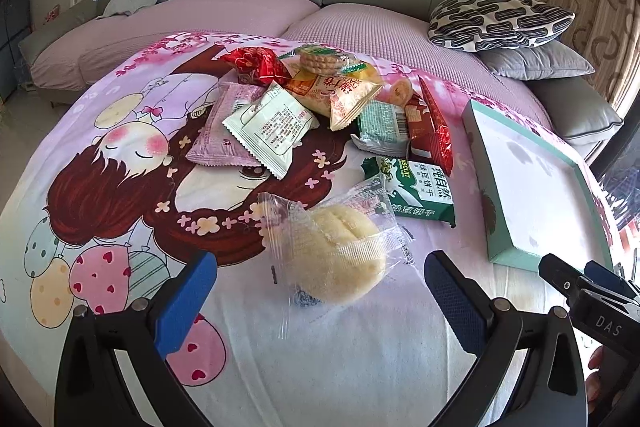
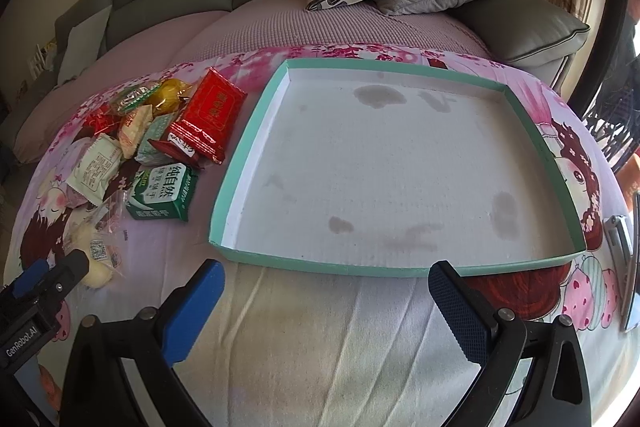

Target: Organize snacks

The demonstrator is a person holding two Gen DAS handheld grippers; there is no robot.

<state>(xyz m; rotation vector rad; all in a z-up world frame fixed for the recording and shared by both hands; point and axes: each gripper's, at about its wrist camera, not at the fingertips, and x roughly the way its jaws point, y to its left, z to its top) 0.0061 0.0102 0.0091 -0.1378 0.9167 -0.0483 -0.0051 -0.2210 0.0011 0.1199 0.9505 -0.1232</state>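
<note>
- The left gripper [image 1: 320, 287] has its fingers [image 1: 188, 301] spread wide apart, one on each side of the clear-wrapped bun [image 1: 338, 259]; neither finger appears to touch the wrapper, and nothing is grasped.
- The right gripper [image 2: 326, 297] also has its fingers [image 2: 460, 311] spread and empty. It hangs just short of the near wall of the teal box [image 2: 320, 267], above the cartoon-print cloth [image 2: 320, 347].
- The teal box lies flat and open on the cloth, on the right of the snack pile [image 1: 320, 107]. Its white floor carries only stains; no snack lies in it.
- All visible snacks are outside the box, on the cloth. The pile includes a green biscuit pack [image 1: 420, 193], a red packet [image 2: 212, 109], a white sachet [image 1: 268, 127] and a purple pouch [image 1: 224, 123], several overlapping.
- The bun lies apart from the pile, nearest the left gripper.
- Progress, judged from the layout: the task stands at its start. No item is sorted yet, and every snack is left to transfer.
- The step in hand appears to be the first pick, with the bun as the likely target.
- The wrapper is thin and loose; a closing grip could catch film only and let the bun slip.
</note>
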